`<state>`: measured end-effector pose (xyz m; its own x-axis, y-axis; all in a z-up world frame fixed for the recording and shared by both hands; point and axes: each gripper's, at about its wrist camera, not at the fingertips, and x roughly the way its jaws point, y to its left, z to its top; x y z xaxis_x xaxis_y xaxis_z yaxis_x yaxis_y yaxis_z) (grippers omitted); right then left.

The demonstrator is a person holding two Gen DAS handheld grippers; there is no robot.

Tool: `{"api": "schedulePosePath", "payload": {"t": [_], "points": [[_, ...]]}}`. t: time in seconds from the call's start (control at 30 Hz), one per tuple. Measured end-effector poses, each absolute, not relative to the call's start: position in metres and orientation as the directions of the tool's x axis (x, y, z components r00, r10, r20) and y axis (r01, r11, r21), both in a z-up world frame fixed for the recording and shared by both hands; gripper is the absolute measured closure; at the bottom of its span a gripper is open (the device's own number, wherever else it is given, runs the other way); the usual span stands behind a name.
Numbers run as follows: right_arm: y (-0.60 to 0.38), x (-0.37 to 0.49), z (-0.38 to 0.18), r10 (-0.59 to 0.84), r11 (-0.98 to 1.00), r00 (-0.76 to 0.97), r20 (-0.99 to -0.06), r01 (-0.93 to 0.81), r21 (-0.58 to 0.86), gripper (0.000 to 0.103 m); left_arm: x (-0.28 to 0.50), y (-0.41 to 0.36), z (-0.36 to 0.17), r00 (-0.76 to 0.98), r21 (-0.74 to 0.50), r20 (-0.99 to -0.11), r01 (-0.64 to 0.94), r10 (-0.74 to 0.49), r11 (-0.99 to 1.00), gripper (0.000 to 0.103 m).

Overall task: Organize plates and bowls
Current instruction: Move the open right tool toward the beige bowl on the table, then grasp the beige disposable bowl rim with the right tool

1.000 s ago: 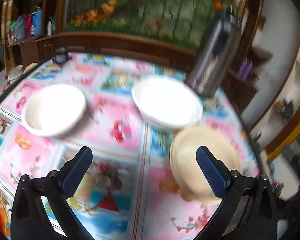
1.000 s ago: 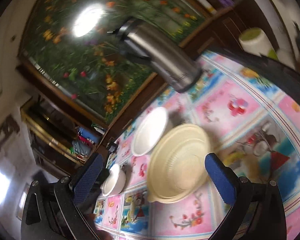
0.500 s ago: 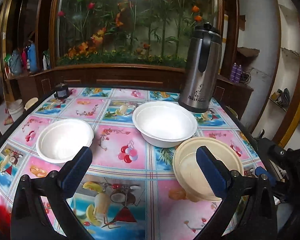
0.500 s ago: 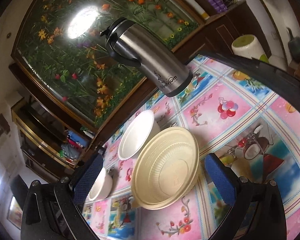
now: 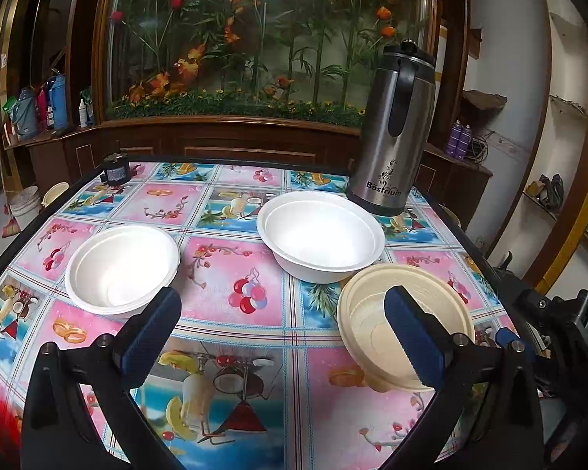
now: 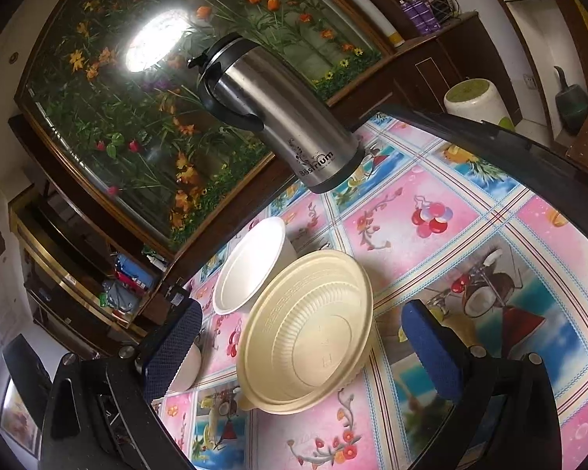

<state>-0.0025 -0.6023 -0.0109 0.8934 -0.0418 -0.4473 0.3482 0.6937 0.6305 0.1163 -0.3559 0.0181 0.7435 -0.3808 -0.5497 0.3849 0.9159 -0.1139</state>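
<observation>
Nothing stacked yet — cream bowl (image 6: 307, 333), large white bowl (image 5: 320, 235) and small white bowl (image 5: 122, 268) sit separately; left gripper (image 5: 282, 329) and right gripper (image 6: 300, 346) both gape wide, empty.

Two white bowls (image 5: 122, 268) (image 5: 320, 235) sit upright, apart; a cream bowl (image 5: 405, 321) sits beside the larger.
</observation>
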Motion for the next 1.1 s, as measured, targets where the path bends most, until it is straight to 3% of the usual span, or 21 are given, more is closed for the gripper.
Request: {"api": "schedulePosePath", "payload": {"t": [1.1], "points": [[-0.6034, -0.0034, -0.0055, -0.041, 0.688, 0.893, -0.448, 0.35, 0.635, 0.0, 0.1142, -0.3596, 0.0152, 0.721, -0.132, -0.565, 0.4, -0.4, 0.907, 0.0]]}}
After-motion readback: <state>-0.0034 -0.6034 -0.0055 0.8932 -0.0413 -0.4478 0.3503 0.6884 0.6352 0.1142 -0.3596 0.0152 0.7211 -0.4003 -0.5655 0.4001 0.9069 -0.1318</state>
